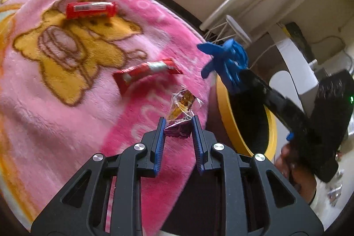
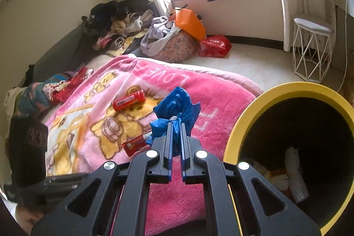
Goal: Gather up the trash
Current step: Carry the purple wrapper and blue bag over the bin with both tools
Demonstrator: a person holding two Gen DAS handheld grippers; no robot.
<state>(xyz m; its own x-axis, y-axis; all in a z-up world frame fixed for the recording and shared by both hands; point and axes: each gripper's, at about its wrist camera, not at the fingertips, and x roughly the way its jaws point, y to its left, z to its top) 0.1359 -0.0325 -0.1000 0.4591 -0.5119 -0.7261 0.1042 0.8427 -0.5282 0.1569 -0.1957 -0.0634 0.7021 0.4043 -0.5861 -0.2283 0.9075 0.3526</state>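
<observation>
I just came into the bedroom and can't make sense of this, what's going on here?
Someone is collecting trash off a pink blanket with two handheld grippers. The left gripper is shut on a purple candy wrapper. The right gripper is shut on crumpled blue plastic, next to a yellow-rimmed bin. Two red wrappers lie on the blanket.

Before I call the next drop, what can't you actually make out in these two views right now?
- Bin contents: right wrist view, dark interior, only pale scraps at the bottom show.
- Left gripper grip: whether the pads pinch the purple candy wrapper, unclear.
- Flat red wrapper: right wrist view, partly behind the blue plastic bag in the right gripper.
- Red tube label: left wrist view, blurred.
</observation>
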